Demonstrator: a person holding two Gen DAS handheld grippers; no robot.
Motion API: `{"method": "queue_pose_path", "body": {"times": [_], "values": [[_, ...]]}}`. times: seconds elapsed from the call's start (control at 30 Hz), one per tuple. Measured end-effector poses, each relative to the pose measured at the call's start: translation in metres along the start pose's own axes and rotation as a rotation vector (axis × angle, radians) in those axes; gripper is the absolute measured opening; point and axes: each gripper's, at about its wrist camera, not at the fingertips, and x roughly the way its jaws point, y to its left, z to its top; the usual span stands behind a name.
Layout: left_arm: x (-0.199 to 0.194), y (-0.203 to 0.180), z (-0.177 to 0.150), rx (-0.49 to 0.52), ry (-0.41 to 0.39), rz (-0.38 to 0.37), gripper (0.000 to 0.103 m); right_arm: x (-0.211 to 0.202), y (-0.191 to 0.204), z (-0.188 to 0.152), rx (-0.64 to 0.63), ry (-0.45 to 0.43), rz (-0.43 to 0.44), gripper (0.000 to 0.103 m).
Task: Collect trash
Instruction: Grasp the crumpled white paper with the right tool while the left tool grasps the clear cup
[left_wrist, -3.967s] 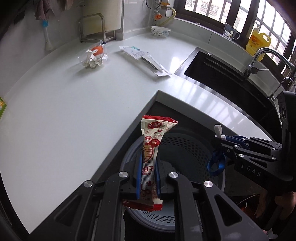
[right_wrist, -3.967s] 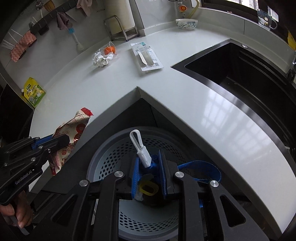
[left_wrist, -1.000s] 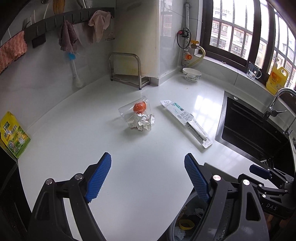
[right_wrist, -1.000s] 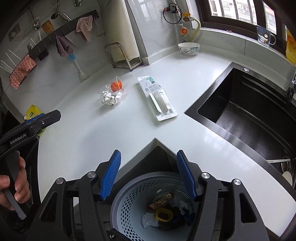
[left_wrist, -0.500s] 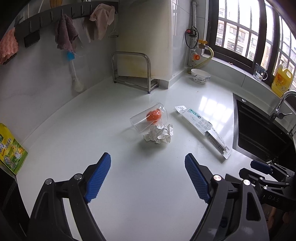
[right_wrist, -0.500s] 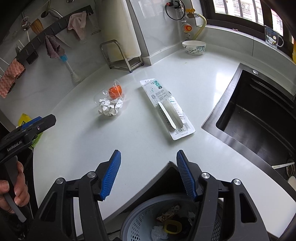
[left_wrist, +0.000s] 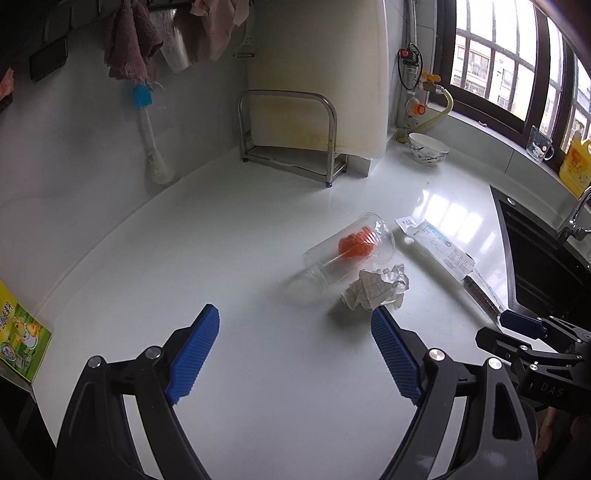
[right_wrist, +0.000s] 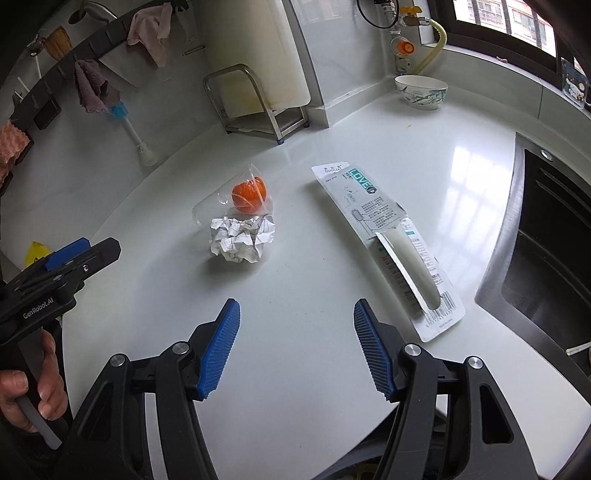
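Observation:
A clear plastic cup (left_wrist: 347, 251) lies on its side on the white counter with an orange lump inside it. A crumpled paper ball (left_wrist: 376, 291) touches the cup's near side. To their right lies a flat toothbrush package (left_wrist: 443, 254). My left gripper (left_wrist: 293, 321) is open and empty, a short way before the cup and slightly left of the paper. In the right wrist view the cup (right_wrist: 240, 199), paper ball (right_wrist: 242, 240) and package (right_wrist: 388, 236) lie ahead of my right gripper (right_wrist: 296, 314), which is open and empty above bare counter between them.
A black sink (right_wrist: 546, 229) cuts into the counter on the right. A metal rack (left_wrist: 291, 136) and a bowl (left_wrist: 428, 149) stand at the back wall, and a bottle brush (left_wrist: 147, 140) hangs there. A yellow-green packet (left_wrist: 18, 339) lies at the counter's left edge.
Both grippers have moved forward over the counter toward the cup and the paper. The trash basket has dropped out of view. The wrapper and small items they held earlier are gone from the jaws.

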Motion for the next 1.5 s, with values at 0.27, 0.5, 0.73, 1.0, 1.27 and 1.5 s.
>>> {"method": "queue_pose_path", "body": {"times": [0.27, 0.5, 0.73, 1.0, 1.27, 1.5], "values": [[0.022, 0.026, 0.008, -0.005, -0.008, -0.009, 0.083, 0.028, 0.034, 0.028, -0.010, -0.015, 0.025, 0.067], [0.030, 0.041, 0.009, 0.001, -0.016, -0.011, 0.083, 0.057, 0.053, 0.046, -0.007, -0.010, -0.031, 0.067], [0.041, 0.051, 0.007, 0.000, -0.006, -0.033, 0.083, 0.085, 0.060, 0.053, 0.008, 0.009, -0.097, 0.067], [0.051, 0.049, 0.009, 0.022, -0.002, -0.084, 0.084, 0.104, 0.069, 0.048, -0.011, 0.038, -0.118, 0.038], [0.062, 0.035, 0.015, 0.060, -0.012, -0.155, 0.086, 0.092, 0.062, 0.044, -0.002, 0.021, -0.088, 0.022], [0.077, 0.015, 0.021, 0.150, -0.031, -0.211, 0.087, 0.066, 0.031, 0.027, 0.088, 0.042, -0.074, 0.022]]}}
